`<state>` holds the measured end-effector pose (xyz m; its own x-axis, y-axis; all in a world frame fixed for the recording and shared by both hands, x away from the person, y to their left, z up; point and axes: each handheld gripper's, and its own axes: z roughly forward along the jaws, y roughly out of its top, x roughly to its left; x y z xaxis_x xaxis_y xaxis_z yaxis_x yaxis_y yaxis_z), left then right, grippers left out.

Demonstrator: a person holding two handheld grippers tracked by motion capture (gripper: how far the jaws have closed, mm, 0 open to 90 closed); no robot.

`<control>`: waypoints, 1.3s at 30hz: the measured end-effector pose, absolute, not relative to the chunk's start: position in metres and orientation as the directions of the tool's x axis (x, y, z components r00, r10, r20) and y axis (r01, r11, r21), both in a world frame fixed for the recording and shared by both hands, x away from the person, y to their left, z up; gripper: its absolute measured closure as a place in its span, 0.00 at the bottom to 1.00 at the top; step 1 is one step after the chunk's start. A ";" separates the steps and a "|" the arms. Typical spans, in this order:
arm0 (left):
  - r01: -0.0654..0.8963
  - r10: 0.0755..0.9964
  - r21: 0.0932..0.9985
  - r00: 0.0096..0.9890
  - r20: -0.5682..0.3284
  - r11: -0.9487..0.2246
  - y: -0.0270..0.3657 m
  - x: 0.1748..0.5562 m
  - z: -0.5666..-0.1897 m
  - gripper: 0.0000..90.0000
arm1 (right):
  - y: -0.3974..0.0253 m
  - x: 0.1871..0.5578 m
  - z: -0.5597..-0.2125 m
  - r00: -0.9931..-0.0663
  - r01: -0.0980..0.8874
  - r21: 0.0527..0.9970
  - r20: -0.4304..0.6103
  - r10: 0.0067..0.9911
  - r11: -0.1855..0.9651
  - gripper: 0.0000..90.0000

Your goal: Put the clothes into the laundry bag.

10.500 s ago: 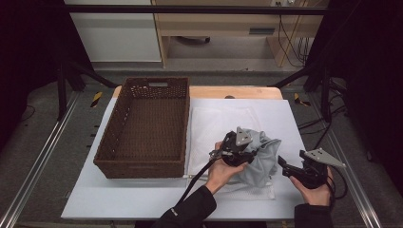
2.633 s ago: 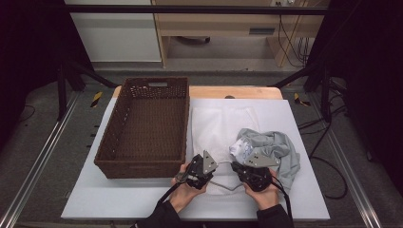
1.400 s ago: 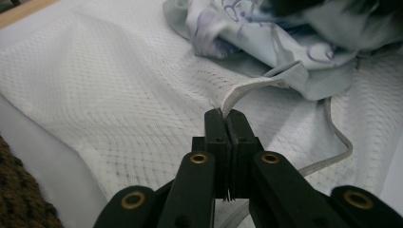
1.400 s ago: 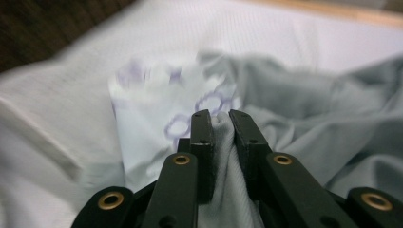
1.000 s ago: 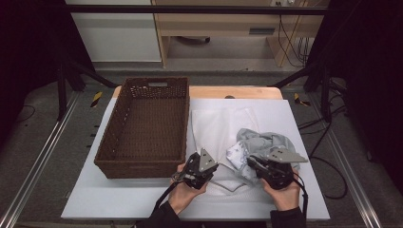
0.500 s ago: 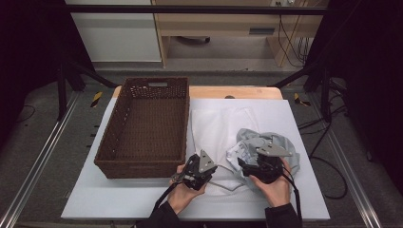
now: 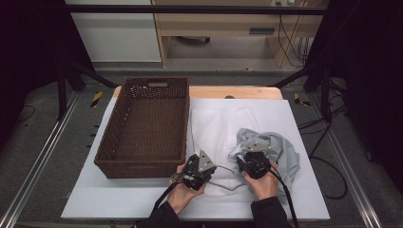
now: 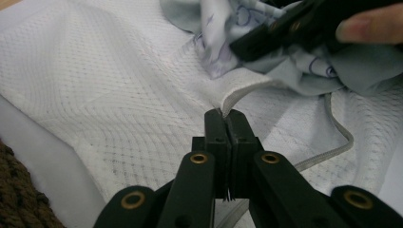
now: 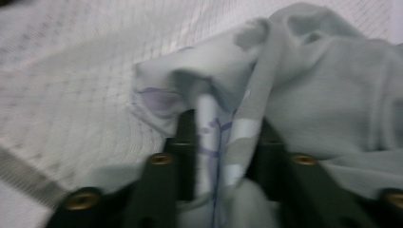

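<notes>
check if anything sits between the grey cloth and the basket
Only the white mesh, lying flat, and the left gripper shut on its edge lie between. The right gripper has the grey cloth between its jaws; the basket looks empty.

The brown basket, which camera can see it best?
The high view: the whole wicker basket shows there, left of the white mesh cloth. The left gripper view catches just a woven corner.

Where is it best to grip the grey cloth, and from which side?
Grip the raised fold at the near-left edge of the grey cloth, coming from the person's side. It stands up off the white mesh there, so jaws can close around it; the right gripper already straddles this fold.
</notes>
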<state>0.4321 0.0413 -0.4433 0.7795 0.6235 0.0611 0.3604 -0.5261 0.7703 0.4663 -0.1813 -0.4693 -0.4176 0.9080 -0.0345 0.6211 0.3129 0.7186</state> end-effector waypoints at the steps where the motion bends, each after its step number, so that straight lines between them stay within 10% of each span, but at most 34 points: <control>1: 0.360 0.623 0.771 0.780 0.060 -0.525 0.042 0.432 -0.443 0.99 | -0.184 0.463 -0.464 -0.418 0.610 0.735 -0.020 0.908 0.297 0.89; 14: 0.376 0.644 0.786 0.764 0.037 -0.491 0.041 0.434 -0.436 0.99 | -0.200 0.395 -0.408 -0.663 0.359 0.896 0.048 0.747 0.261 0.91; 27: 0.364 0.624 0.830 0.781 -0.025 -0.422 0.044 0.433 -0.417 0.99 | -0.135 0.420 -0.467 -0.696 0.458 0.784 0.022 0.718 0.420 0.87; 33: 0.364 0.620 0.809 0.784 0.002 -0.462 0.043 0.431 -0.426 0.99 | -0.128 0.433 -0.485 -0.651 0.468 0.766 -0.039 0.758 0.441 0.76; 39: 0.369 0.630 0.806 0.776 0.006 -0.463 0.049 0.432 -0.430 0.98 | -0.139 0.421 -0.471 -0.700 0.468 0.798 0.072 0.711 0.380 0.44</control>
<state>0.4319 0.0489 -0.4305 0.7765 0.6301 0.0062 0.3691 -0.4628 0.8060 0.4213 -0.1390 -0.4715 -0.6999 0.7106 0.0723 0.4680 0.3798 0.7979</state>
